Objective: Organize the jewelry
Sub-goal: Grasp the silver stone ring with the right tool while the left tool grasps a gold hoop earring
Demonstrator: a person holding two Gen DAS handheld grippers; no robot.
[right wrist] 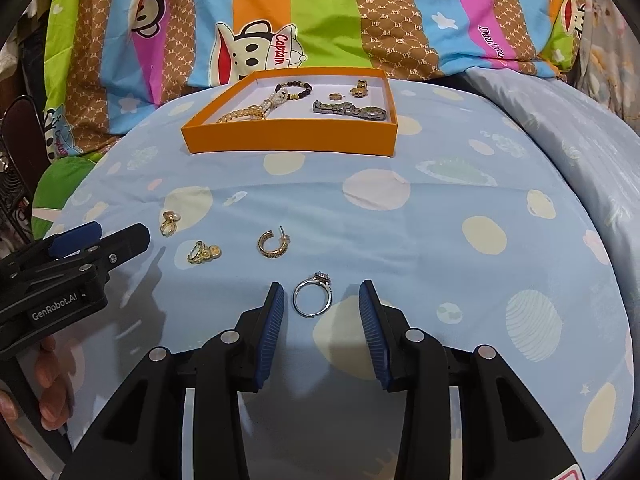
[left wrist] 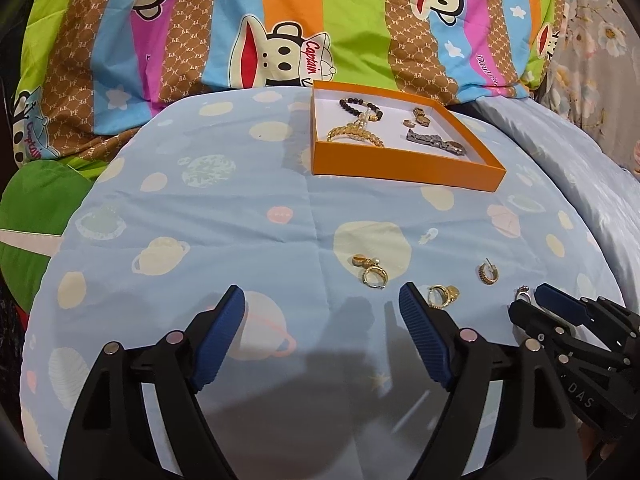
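A pale blue cushion (right wrist: 400,240) printed with planets serves as the work surface; it curves away at its left and right edges, and a bright striped cartoon blanket (right wrist: 320,20) rises behind it. An orange tray (right wrist: 288,140) sits toward the far edge, its long side running across the right wrist view; inside lie a beaded bracelet (right wrist: 294,90), a gold chain (right wrist: 240,114), a metal watch (right wrist: 352,110) lying roughly along the tray's front wall, and two small gold pieces (right wrist: 348,92). A broad stretch of bare fabric separates the tray from the loose jewellery nearer the grippers.

The silver ring (right wrist: 313,298) lies flat on the cushion, its stone setting pointing away toward the tray. The right gripper (right wrist: 322,292) hovers with its jaws partly apart on either side of the ring; the blue pads (right wrist: 272,320) do not touch it and nothing is held. Left of the ring sits a gold hoop earring (right wrist: 272,244), its open side and post turned up and to the right; further left are a gold cluster (right wrist: 204,252) and another small gold piece (right wrist: 169,224).

The left gripper (left wrist: 322,300) stands wide open and empty over bare fabric, its right finger just beside the gold cluster (left wrist: 442,294); open cushion lies to its left
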